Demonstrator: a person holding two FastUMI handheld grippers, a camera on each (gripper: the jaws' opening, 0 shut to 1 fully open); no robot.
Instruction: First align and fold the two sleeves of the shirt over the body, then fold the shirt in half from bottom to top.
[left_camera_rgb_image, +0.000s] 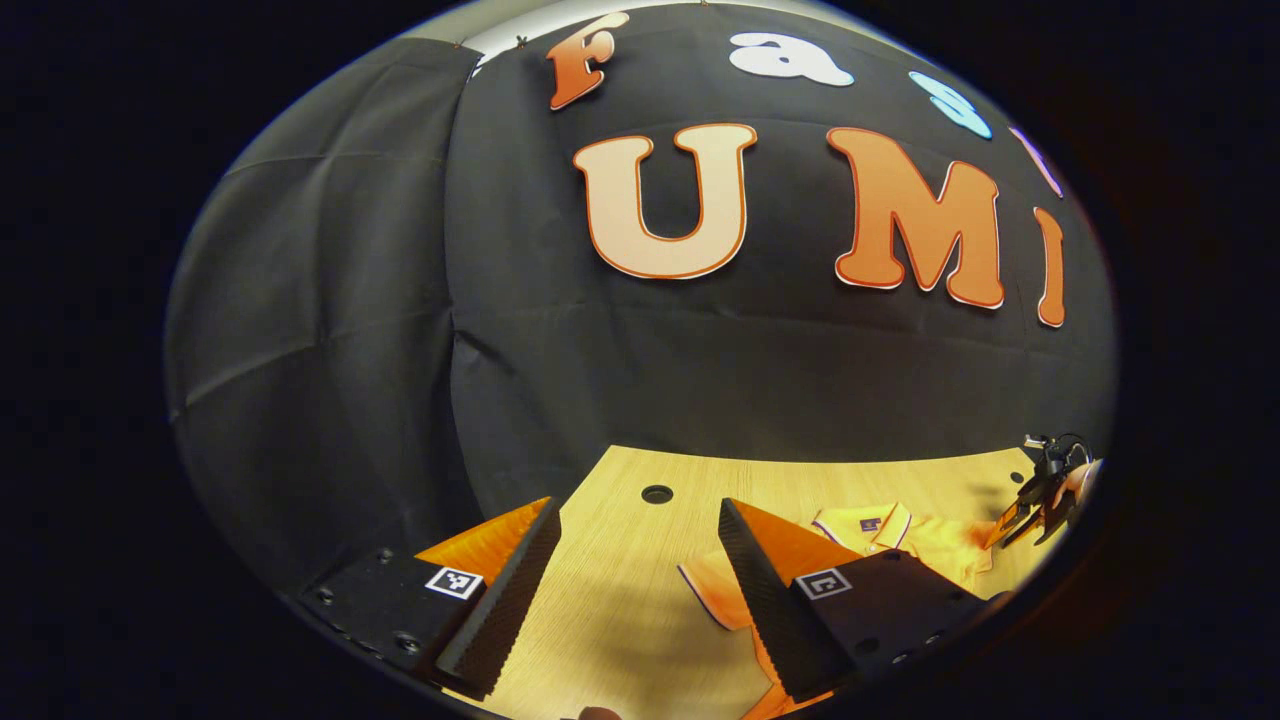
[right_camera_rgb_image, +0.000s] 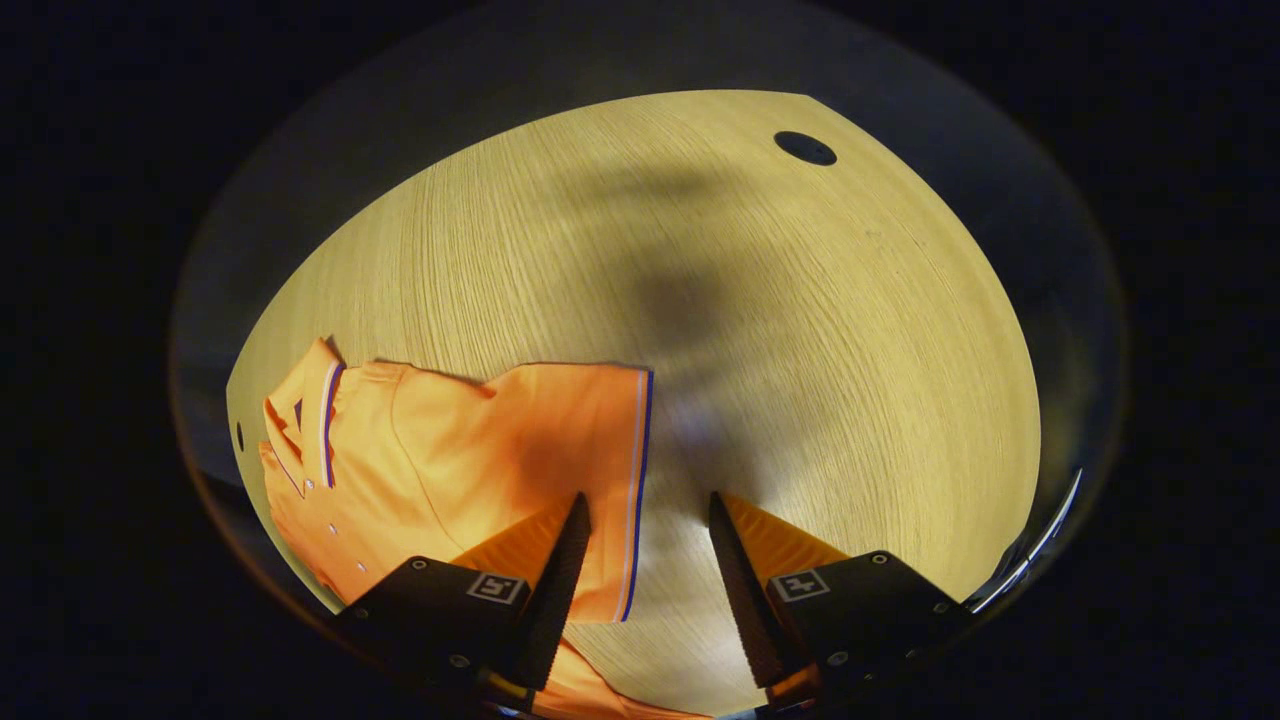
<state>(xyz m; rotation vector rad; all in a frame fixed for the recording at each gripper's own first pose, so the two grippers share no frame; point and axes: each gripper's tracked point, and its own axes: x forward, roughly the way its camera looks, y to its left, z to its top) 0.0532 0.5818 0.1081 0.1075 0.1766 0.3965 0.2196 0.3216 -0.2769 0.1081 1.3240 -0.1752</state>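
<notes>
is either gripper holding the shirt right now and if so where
Nothing is held. The left gripper and right gripper are open above the orange polo shirt.

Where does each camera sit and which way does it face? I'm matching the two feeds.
Left gripper view: rides on the left claw, aimed level across the table at the booth wall; its own open fingers show, with the right claw far right.
Right gripper view: rides on the right claw, tilted down at the table; its open fingers straddle a sleeve hem.
Shared: the orange shirt and the table.
</notes>
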